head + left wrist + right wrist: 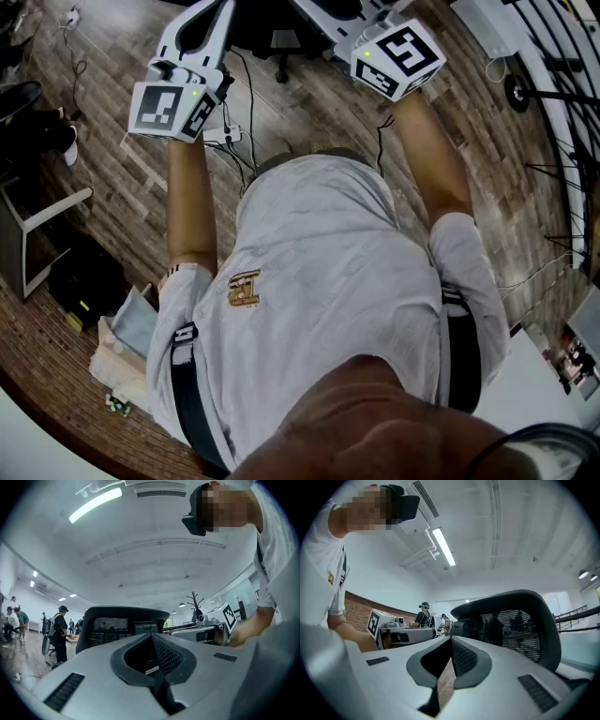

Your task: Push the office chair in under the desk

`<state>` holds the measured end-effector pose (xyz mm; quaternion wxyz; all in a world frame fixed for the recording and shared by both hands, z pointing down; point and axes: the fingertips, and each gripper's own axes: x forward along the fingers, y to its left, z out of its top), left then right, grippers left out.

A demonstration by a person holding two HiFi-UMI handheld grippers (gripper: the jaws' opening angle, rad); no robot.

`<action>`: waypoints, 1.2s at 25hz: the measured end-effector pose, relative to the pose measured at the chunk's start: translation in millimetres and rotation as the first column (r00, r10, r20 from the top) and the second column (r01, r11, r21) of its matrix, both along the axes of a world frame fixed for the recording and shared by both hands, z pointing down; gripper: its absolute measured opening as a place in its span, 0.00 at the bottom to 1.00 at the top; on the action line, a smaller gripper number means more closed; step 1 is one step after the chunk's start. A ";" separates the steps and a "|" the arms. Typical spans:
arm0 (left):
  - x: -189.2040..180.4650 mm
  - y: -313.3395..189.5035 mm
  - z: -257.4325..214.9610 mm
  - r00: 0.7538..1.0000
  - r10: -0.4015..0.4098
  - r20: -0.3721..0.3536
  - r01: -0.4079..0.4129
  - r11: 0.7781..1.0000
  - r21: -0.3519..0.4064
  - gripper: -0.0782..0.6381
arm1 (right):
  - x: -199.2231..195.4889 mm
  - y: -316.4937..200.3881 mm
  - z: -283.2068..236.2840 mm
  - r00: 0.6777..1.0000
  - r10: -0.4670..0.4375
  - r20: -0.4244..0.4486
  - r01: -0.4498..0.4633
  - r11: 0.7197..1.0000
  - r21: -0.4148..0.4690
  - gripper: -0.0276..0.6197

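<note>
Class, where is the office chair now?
The office chair stands ahead: right of centre in the right gripper view, left of centre in the left gripper view.

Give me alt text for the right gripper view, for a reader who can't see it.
The right claw, jaws shut with nothing between them, points at the black mesh back of an office chair close ahead. A person in a white shirt leans in at the left, under a white ceiling with a strip light.
</note>
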<state>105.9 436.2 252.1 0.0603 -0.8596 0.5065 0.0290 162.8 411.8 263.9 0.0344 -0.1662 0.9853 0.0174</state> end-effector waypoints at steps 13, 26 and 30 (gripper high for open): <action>-0.2 -4.8 5.7 1.000 0.004 0.015 -0.004 1.000 -0.008 0.14 | 0.8 -2.2 1.8 1.000 -0.002 -0.010 0.002 1.000 0.014 0.10; -10.2 -17.2 14.4 0.997 0.000 0.074 0.000 1.000 0.002 0.14 | -4.2 -11.8 12.0 0.995 0.043 -0.095 -0.034 0.996 0.085 0.10; -15.0 -23.3 13.4 0.996 -0.003 0.087 0.003 1.000 0.005 0.14 | -8.3 -17.4 11.6 0.993 0.044 -0.112 -0.034 0.995 0.091 0.18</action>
